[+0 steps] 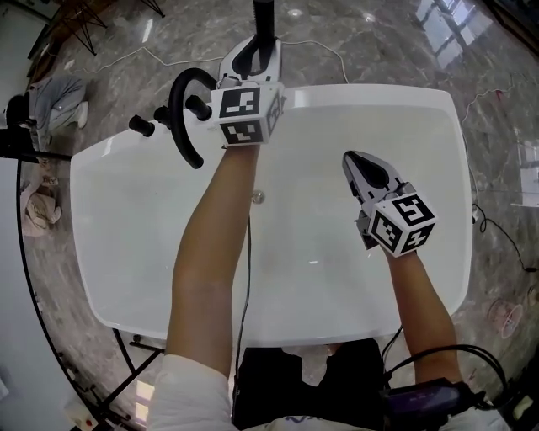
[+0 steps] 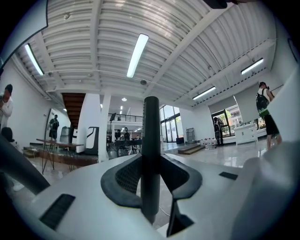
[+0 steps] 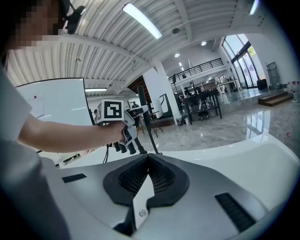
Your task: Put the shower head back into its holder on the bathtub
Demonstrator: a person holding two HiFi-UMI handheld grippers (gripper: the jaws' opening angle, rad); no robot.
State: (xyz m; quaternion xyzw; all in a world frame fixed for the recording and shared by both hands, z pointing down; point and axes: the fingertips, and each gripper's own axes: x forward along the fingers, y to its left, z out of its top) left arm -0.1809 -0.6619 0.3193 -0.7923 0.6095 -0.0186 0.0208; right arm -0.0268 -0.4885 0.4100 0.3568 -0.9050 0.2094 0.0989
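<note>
One white bathtub [image 1: 101, 252] fills the head view, standing on grey marbled floor [image 1: 354, 42]. Left of it on the floor lie a grey bundle of cloth [image 1: 59, 101] and a paler heap [image 1: 35, 210].

On the tub's far rim, left part: a black arched faucet [image 1: 184, 118] with black knobs [image 1: 140, 126] beside it. Just right of the faucet, the left gripper [image 1: 255, 52] is clamped on the shower head [image 1: 263, 18], a black stick standing upright above the rim. I cannot make out the holder.

Inside the tub: a small round drain [image 1: 258, 197] and a thin black cable [image 1: 246, 278] running along the basin. Both forearms reach over it. The right gripper [image 1: 352, 162] hangs over the right half, jaws closed on nothing.

Only the left gripper view shows the room: a ribbed white ceiling [image 2: 117, 42], strip lights [image 2: 137, 54], tables [image 2: 61, 145], and a person [image 2: 265, 112] at far right.

Only the right gripper view shows the shower head from the side, leaning slightly.
</note>
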